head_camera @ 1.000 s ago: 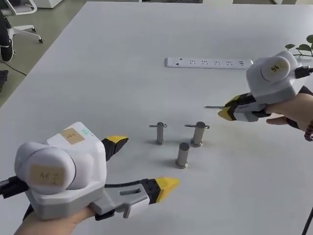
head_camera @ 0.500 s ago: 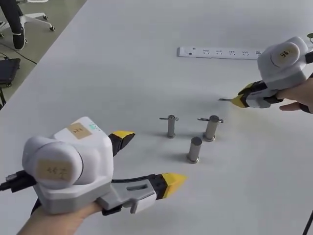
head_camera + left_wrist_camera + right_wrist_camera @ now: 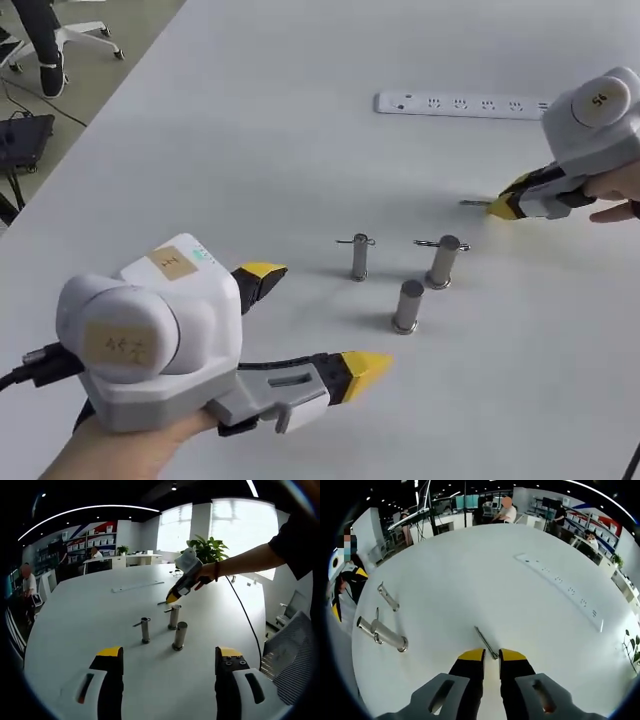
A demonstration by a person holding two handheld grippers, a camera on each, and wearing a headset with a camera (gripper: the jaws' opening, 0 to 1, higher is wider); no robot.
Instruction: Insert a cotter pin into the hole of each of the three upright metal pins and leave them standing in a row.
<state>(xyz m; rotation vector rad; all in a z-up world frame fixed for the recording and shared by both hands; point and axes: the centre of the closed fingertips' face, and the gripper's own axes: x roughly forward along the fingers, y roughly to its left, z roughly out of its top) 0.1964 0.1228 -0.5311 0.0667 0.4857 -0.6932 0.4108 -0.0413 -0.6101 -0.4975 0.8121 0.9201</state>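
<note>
The left tool hung at the lower left of the head view, its jaws wide apart and holding nothing, pointed toward the three pins standing upright on the white desk near the centre of the frame. Two stood side by side at the back, each with a thin wire piece through its top, and the third stood just in front, between them. At the right edge the right tool had its jaws together on a cotter pin, which stuck out level toward the left, above and to the right of the three and apart from them. In the right gripper view it ran up and left from the yellow tips. A power strip lay at the upper right.
</note>
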